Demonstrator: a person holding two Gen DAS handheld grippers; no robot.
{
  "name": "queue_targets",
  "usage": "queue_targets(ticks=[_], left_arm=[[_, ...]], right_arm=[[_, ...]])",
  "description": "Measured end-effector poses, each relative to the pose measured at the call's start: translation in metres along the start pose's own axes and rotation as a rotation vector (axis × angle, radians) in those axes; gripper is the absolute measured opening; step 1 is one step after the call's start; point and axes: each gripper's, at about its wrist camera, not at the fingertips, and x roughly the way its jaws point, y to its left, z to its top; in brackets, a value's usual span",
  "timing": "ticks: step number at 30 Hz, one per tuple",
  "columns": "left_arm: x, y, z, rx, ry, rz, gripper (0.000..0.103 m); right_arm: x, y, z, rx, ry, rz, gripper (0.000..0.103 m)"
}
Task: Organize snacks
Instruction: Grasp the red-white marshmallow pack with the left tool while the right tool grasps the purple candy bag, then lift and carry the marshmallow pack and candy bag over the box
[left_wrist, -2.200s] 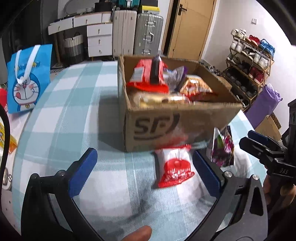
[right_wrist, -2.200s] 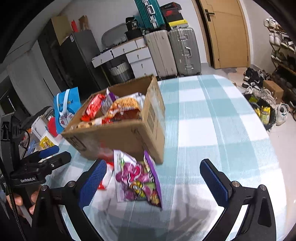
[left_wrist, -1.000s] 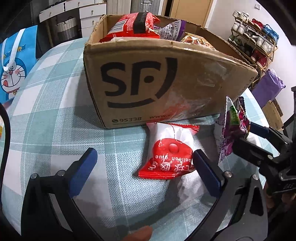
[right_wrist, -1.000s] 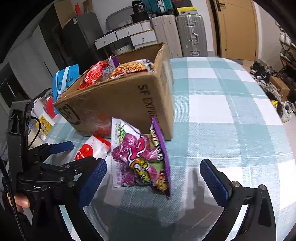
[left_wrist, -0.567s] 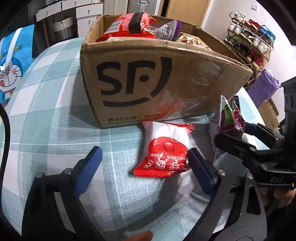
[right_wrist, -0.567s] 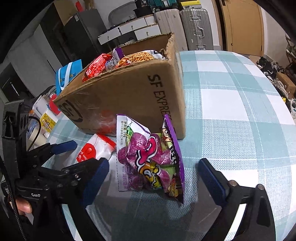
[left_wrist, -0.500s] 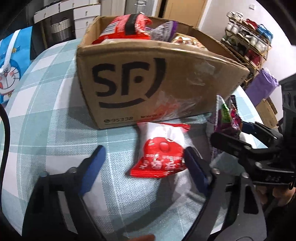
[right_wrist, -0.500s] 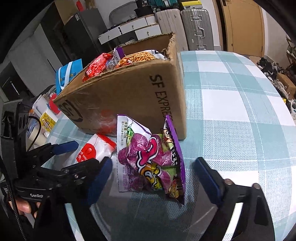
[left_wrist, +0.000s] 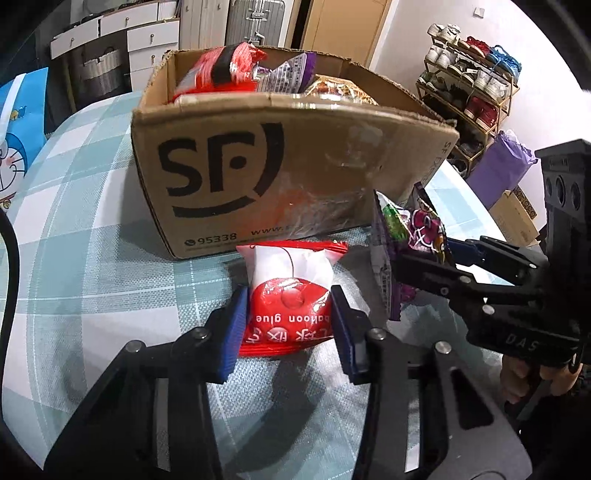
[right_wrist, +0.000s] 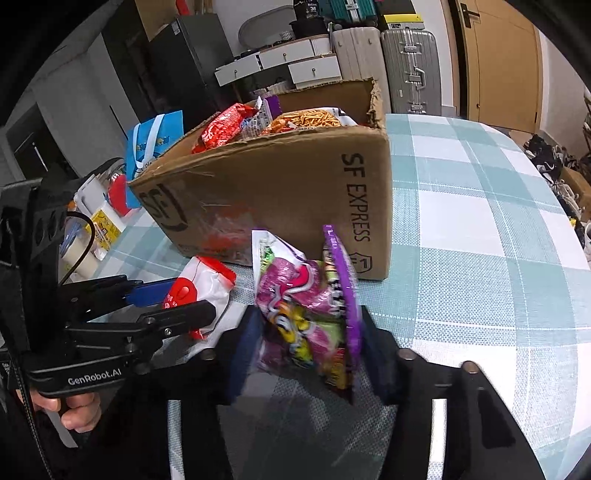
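A brown SF cardboard box (left_wrist: 280, 177) full of snack packets stands on the checked tablecloth; it also shows in the right wrist view (right_wrist: 280, 195). My left gripper (left_wrist: 288, 325) is shut on a red and white snack packet (left_wrist: 290, 295) lying in front of the box. My right gripper (right_wrist: 310, 350) is shut on a purple snack bag (right_wrist: 306, 314) standing upright by the box corner. The purple bag (left_wrist: 406, 236) and the right gripper (left_wrist: 436, 258) show at the right of the left wrist view. The red packet (right_wrist: 199, 284) shows at the left of the right wrist view.
A blue cartoon bag (left_wrist: 14, 136) stands at the table's left edge. Small items (right_wrist: 99, 221) lie left of the box. Suitcases (right_wrist: 402, 70), drawers and a shoe rack (left_wrist: 472, 77) stand behind. Tablecloth (right_wrist: 480, 240) stretches right of the box.
Both grippers have closed from wide open: the left onto the red and white packet, the right onto the purple bag. Both moved in closer to the packets.
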Motion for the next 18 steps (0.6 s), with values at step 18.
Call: queue_targets(ticks=[18], left_arm=[[-0.08,-0.009,-0.006,0.023,-0.119,-0.007,0.04]], right_arm=[[-0.042,0.012,-0.002,-0.005,-0.102,0.015,0.047]])
